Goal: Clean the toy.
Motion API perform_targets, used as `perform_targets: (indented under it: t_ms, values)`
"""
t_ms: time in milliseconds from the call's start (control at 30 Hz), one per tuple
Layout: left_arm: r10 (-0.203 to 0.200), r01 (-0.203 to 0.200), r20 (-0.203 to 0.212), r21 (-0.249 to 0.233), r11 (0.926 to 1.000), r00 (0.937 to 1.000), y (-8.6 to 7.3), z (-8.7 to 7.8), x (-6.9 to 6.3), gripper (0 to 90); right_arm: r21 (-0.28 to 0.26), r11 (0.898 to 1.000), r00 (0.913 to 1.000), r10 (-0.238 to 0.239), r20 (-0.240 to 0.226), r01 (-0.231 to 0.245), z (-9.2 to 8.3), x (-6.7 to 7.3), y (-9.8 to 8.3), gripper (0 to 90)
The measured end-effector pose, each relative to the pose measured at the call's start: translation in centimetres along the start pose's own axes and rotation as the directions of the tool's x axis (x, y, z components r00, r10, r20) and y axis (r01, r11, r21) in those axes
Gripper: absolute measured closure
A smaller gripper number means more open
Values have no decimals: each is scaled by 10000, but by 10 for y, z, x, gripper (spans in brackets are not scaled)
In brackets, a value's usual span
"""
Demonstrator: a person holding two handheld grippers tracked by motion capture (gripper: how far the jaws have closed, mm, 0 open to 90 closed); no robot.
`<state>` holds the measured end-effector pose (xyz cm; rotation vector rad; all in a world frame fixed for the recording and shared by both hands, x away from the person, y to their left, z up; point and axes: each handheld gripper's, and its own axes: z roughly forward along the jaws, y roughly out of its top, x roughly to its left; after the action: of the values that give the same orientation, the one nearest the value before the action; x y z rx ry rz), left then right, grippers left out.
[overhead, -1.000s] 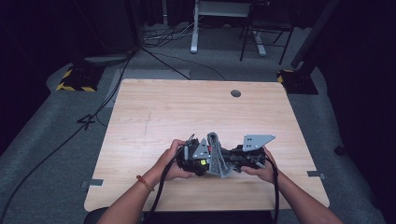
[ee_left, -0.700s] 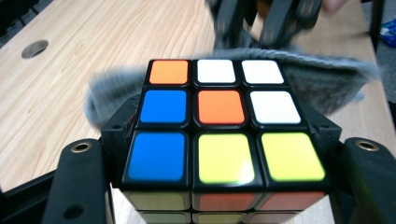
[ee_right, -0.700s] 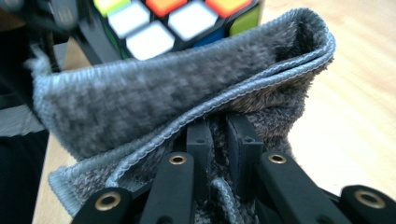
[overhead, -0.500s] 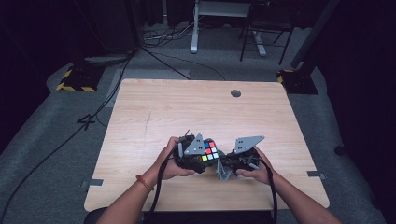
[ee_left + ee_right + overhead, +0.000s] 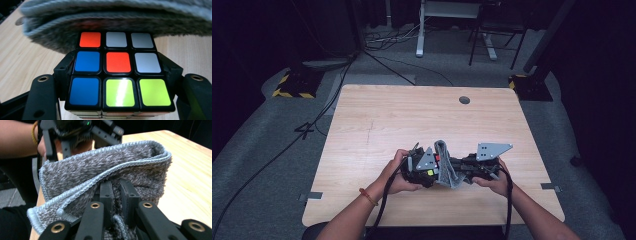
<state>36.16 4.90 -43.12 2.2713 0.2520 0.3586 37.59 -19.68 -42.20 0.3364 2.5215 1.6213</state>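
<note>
Holding: cube [image 5: 119, 72] in my left tongs [image 5: 424, 170], cloth [image 5: 105, 177] in my right tongs [image 5: 116, 197].
Left tongs: clamped on the cube, one black jaw against each of its sides, as the left gripper view has it.
Cube: sits between my left jaws with one face turned up to that camera; top row orange, grey, grey; middle row blue, orange, grey; bottom row blue, yellow-green, yellow-green.
Right tongs: jaws nearly together, pinching a fold of the grey cloth between them.
Cloth: stands up from my right jaws as a folded, fuzzy band with a pale stitched hem; in the left gripper view it lies across the far edge of the cube, touching it.
Between the tongs: in the high view the cloth [image 5: 446, 165] stands upright just between my two tongs, which face each other.
Hands: both [image 5: 399, 172] hold the tongs close over the near part of the table [image 5: 377, 125].
</note>
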Motion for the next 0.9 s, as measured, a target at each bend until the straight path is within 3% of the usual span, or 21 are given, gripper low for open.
perform_targets:
  t_ms: [367, 600, 800, 900]
  values:
    - [102, -80, 243, -886, 9960, 9997, 8, -9, -6, 327, 1100, 9939, 9995, 61, 314, -96, 15, -3, -9, 823]
    - [67, -51, 275, -581, 9983, 9996, 5, -8, -2, 326, 842, 9964, 9995, 59, 308, -85, 13, 0, -7, 827]
    - [154, -153, -83, 199, 9997, 9998, 3, 2, -4, 327, 342, 9991, 9993, -252, 270, 243, 6, 8, 2, 827]
    - [285, -285, 8, 448, 9986, 9996, 3, 8, -5, 330, 433, 9966, 9971, -716, 238, 706, 7, 16, 6, 826]
